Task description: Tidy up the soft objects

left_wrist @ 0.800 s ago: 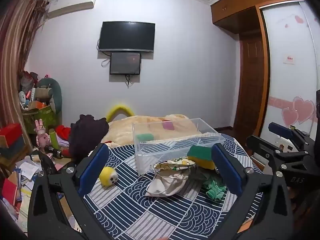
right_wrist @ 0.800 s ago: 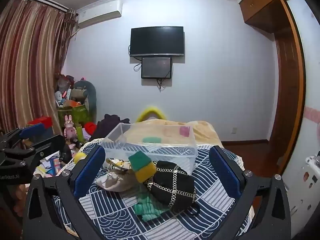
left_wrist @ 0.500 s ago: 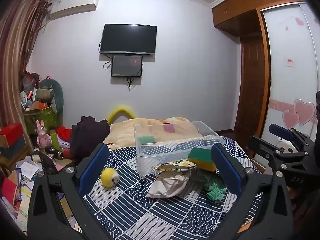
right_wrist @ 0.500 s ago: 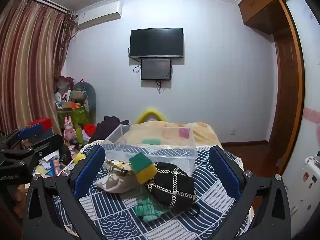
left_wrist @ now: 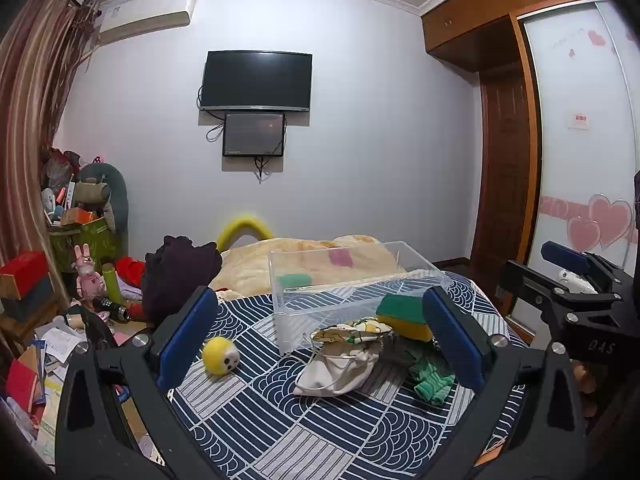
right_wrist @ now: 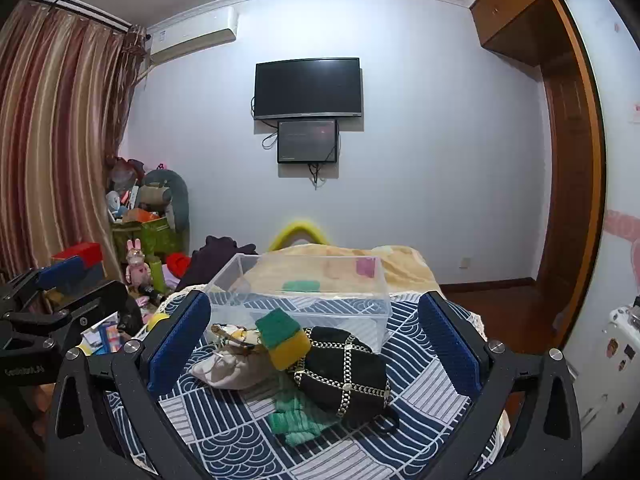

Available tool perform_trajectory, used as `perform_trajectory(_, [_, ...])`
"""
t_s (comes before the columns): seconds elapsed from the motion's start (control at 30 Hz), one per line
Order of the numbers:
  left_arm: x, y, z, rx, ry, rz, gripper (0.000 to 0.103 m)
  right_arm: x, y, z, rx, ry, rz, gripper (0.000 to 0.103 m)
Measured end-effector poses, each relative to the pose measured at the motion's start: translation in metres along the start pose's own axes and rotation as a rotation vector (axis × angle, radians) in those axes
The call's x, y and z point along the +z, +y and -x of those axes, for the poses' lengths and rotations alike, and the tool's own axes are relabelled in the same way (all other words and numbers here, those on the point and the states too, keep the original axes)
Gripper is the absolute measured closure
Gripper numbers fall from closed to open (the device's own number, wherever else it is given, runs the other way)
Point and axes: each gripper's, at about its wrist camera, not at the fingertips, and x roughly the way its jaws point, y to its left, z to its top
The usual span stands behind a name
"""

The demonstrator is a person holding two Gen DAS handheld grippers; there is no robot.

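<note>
Both views sit slightly lower; left claw [left_wrist: 320, 336] and right claw [right_wrist: 316, 340] hover wide apart.

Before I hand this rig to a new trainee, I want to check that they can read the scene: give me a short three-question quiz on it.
1. True or false: the clear plastic bin holds the black bag.
2. What lies on top of the pile, leaning on the black bag: A yellow ball, B green-and-yellow sponge, C green cloth?
3. How do the jaws of the left gripper and right gripper stand?

Key: 1 false; 2 B; 3 both open, holding nothing.
</note>
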Motion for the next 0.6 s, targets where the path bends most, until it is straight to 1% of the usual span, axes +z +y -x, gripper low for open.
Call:
perform_trajectory(0.13, [0.0004, -0.0012, 0.001, 0.008, -0.006, -0.001, 0.0, -0.0007, -0.0007, 0.0003, 0.006, 0.002, -0.009, 0.0])
perform_trajectory(0.37, [0.0008, -0.0001, -0.0006, -0.001, 0.007, 0.006, 0.0, -0.0024, -0.0003, 0.0004, 0.011, -0.002, -0.001, 0.0])
perform_trajectory(0.6, [0.0006, -0.0014, 0.0, -0.001, 0.003, 0.0, 0.0, -0.0036, 0.0006, -0.0001, 0.012, -0.004, -0.002, 0.0])
